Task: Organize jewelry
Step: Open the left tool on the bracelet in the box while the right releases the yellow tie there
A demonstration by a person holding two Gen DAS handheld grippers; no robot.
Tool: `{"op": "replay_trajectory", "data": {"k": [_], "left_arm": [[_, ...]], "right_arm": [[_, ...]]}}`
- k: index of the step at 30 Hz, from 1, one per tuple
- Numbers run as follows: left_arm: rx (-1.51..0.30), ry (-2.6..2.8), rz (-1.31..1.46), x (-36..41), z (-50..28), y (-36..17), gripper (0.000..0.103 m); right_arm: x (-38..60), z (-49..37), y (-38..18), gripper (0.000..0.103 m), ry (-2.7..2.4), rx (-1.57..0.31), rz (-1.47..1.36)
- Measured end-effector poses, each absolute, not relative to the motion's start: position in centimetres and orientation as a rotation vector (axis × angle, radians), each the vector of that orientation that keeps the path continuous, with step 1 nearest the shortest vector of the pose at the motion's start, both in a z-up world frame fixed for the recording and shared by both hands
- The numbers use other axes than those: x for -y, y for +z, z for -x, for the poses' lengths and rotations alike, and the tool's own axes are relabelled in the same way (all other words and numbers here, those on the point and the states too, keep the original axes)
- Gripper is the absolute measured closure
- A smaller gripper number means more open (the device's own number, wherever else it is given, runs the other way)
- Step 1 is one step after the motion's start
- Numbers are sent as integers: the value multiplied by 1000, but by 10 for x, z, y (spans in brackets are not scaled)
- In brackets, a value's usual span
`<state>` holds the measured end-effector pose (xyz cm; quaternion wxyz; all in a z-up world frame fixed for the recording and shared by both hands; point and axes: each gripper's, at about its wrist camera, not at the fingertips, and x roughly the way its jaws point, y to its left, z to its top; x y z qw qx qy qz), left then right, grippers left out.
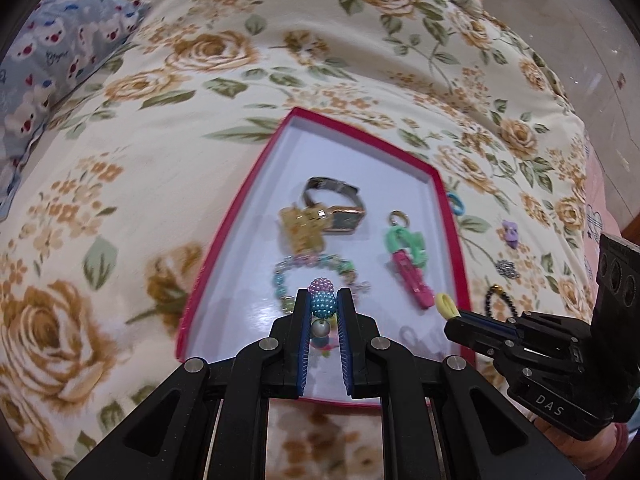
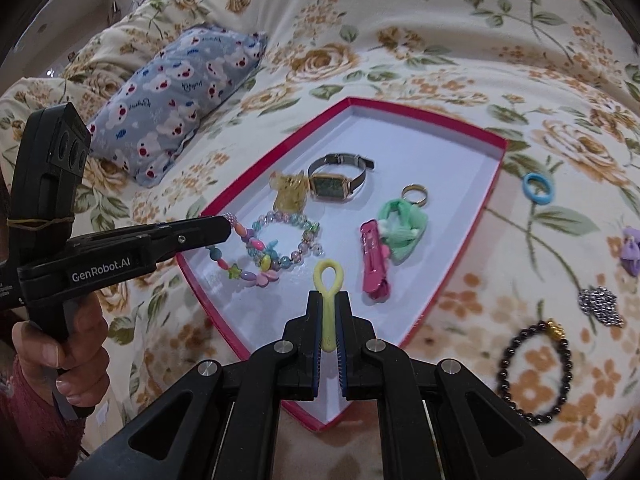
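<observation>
A red box (image 1: 364, 139) with a white floor lies on the flowered bedspread. Inside it are a watch (image 2: 340, 182), a yellow hair claw (image 2: 289, 194), a ring (image 2: 414, 194), a green clip (image 2: 404, 224), a pink clip (image 2: 374, 264) and a pastel bead bracelet (image 2: 296, 242). My left gripper (image 1: 324, 296) is shut on a colourful bead bracelet (image 1: 323, 305), which dangles over the box's near left part. The same left gripper (image 2: 226, 226) shows from the side in the right wrist view. My right gripper (image 2: 329, 299) is shut on a yellow hair tie (image 2: 328, 280), above the box's near end.
On the bedspread right of the box lie a blue hair tie (image 2: 538, 189), a purple clip (image 2: 632, 250), a silver piece (image 2: 601, 305) and a black bead bracelet (image 2: 534, 372). A blue printed pillow (image 2: 180, 92) sits to the back left. A hand (image 2: 60, 344) holds the left gripper's handle.
</observation>
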<state>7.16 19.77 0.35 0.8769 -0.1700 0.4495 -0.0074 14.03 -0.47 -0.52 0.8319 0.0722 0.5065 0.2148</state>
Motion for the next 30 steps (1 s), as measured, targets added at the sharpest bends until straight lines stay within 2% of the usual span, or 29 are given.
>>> {"op": "replay_trajectory", "data": {"k": [13,21,30], "left_arm": [[-988,60,372,-212,-80,-20,91],[-999,78,361,-210,-81,-24,91],[-989,108,328,-207,-79,-20,75]], "right_arm": [[-10,-150,-26,97,462,-1144,-104],[-11,-151,-30,93,459,-1157,-100],[-7,-150,-24,89,460,-1131,-134]]}}
